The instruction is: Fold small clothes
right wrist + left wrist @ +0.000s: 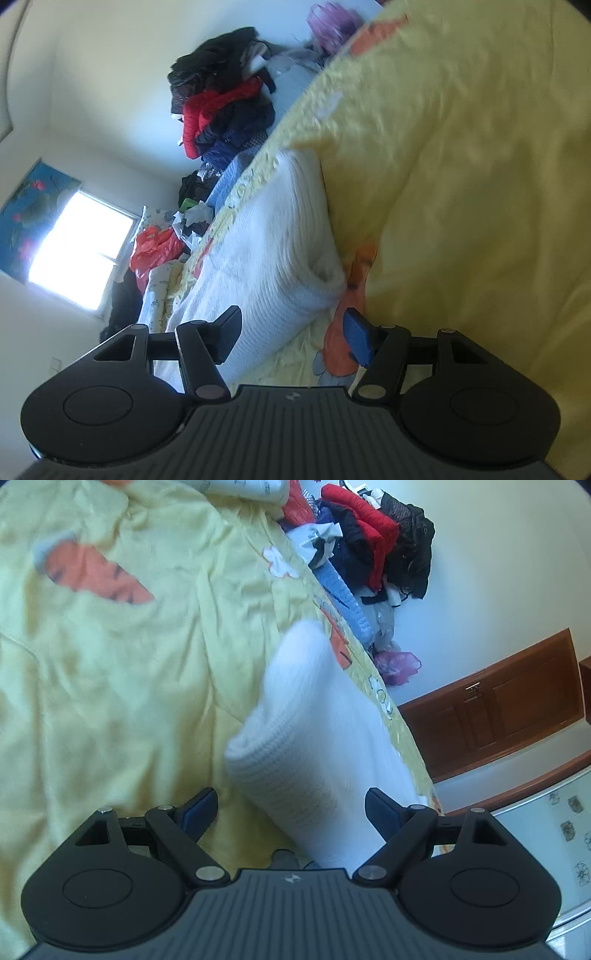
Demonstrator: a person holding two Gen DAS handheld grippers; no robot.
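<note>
A folded white knit garment [325, 738] lies on a yellow bedcover [129, 683] with orange cartoon prints, near the bed's edge. My left gripper [291, 810] stands wide open just before the garment's near end. The cloth lies between its blue pads; the left pad is clear of it. In the right wrist view the same white garment [273, 251] stretches away along the bed's edge on the yellow bedcover [461, 184]. My right gripper [293, 336] is open at the garment's near corner, with its pads apart from the cloth.
A heap of dark, red and blue clothes [376, 546] is piled beyond the bed's edge against the wall, also visible as a heap [225, 110]. A pink bag [397, 666] and a wooden cabinet [509, 709] stand beside it. A red plastic bag [155, 251] lies near a bright window [77, 251].
</note>
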